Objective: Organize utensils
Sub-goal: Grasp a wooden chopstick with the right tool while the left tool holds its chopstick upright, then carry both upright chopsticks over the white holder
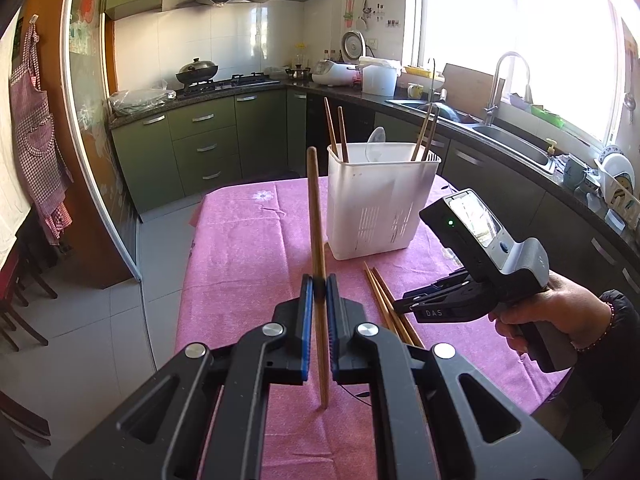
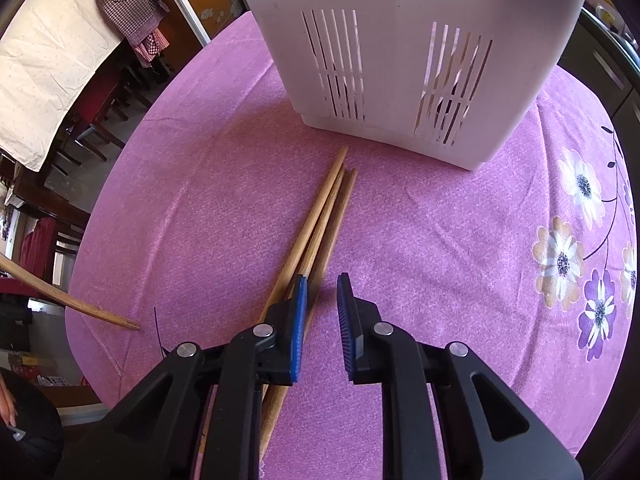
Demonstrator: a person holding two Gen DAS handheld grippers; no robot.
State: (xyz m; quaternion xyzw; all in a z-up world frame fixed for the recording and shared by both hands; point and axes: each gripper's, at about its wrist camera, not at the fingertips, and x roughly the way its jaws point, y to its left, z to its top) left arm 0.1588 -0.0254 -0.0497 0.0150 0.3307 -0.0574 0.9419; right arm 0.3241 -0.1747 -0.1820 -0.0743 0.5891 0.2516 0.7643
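Note:
My left gripper (image 1: 319, 285) is shut on one wooden chopstick (image 1: 316, 216), held nearly upright above the pink tablecloth; its lower tip also shows in the right wrist view (image 2: 100, 312). A white plastic utensil holder (image 1: 376, 208) stands on the table with several chopsticks and a spoon in it; it also shows in the right wrist view (image 2: 400, 60). Three loose chopsticks (image 2: 320, 216) lie on the cloth in front of the holder. My right gripper (image 2: 322, 312) is open just above their near ends, its left finger over them.
The table (image 2: 440, 240) has a pink flowered cloth. Kitchen counters, a stove and a sink (image 1: 516, 144) run along the back and right. Chairs (image 1: 16, 312) stand to the left. A checked apron (image 1: 36, 128) hangs on the left wall.

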